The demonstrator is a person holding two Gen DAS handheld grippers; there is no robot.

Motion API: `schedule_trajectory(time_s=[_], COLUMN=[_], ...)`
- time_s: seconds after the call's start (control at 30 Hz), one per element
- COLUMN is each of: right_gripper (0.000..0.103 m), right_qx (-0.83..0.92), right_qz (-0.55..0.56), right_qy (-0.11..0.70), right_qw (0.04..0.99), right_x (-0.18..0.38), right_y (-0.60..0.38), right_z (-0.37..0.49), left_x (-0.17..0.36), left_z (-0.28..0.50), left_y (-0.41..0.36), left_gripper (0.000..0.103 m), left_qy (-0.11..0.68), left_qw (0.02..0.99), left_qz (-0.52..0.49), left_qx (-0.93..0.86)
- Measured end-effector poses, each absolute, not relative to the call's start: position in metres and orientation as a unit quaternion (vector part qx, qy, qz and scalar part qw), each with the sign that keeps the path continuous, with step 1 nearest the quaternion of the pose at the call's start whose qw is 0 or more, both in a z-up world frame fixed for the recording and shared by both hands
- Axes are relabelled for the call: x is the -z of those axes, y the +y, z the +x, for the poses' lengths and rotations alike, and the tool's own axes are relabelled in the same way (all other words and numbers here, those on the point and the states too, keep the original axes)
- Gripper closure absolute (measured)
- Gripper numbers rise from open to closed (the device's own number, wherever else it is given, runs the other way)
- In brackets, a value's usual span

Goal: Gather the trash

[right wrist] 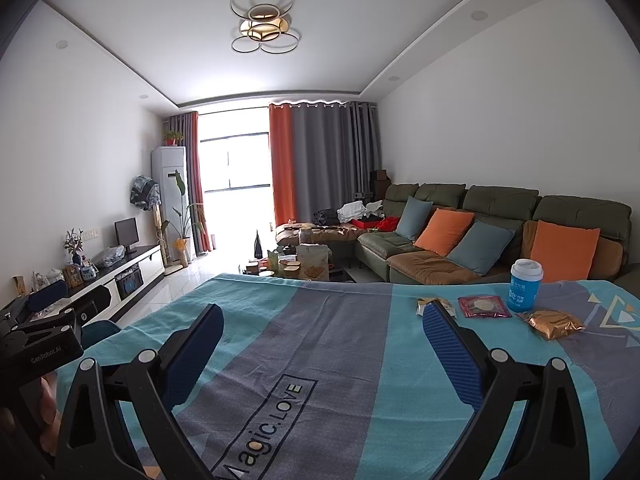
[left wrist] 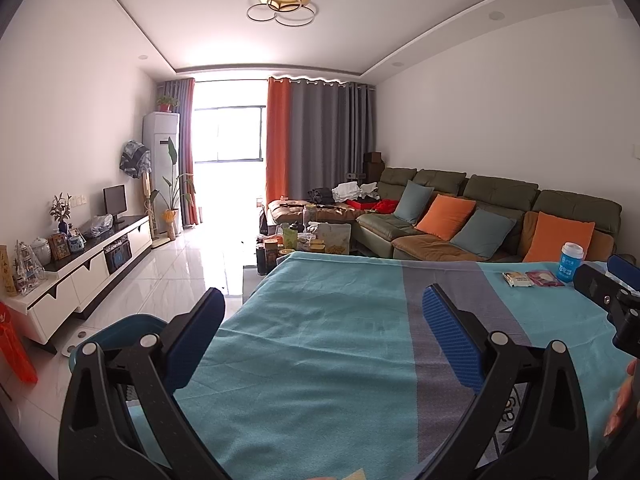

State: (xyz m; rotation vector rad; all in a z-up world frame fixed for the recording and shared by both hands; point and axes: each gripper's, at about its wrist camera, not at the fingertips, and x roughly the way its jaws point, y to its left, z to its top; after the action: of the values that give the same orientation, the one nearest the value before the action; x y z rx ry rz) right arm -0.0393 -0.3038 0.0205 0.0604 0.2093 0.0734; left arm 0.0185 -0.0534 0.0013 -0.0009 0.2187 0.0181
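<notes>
Left gripper (left wrist: pixel 320 320): jaws wide apart, nothing between them, hovering over the teal-and-grey cloth (left wrist: pixel 320 360). Right gripper (right wrist: pixel 320 334): jaws likewise spread, holding nothing. Trash lies ahead and right of the right jaws: pale snack packet (right wrist: pixel 434 305) just past the right fingertip, red wrapper (right wrist: pixel 483 306) beside it, blue cup (right wrist: pixel 525 285) behind, gold wrapper (right wrist: pixel 554 323) farthest right.

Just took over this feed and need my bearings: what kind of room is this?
Most likely a home living room: a long sectional sofa with cushions along the right wall, a low TV cabinet with a small screen opposite, and a curtained window at the far end.
</notes>
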Motion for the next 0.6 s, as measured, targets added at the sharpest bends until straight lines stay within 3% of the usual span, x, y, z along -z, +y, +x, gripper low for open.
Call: schedule_trajectory(time_s=[0.6], right_gripper=[0.007], right_qx=[-0.035], right_qz=[0.032], right_qy=[0.103], right_qw=[0.994], right_x=[-0.0207], right_y=[-0.306], right_z=[-0.0395], left_x=[-0.0008], left_z=[0.0194], left_y=[-0.052], left_gripper=[0.006], left_qy=[0.11], left_qw=[0.994], left_qz=[-0.003], left_qx=[-0.007])
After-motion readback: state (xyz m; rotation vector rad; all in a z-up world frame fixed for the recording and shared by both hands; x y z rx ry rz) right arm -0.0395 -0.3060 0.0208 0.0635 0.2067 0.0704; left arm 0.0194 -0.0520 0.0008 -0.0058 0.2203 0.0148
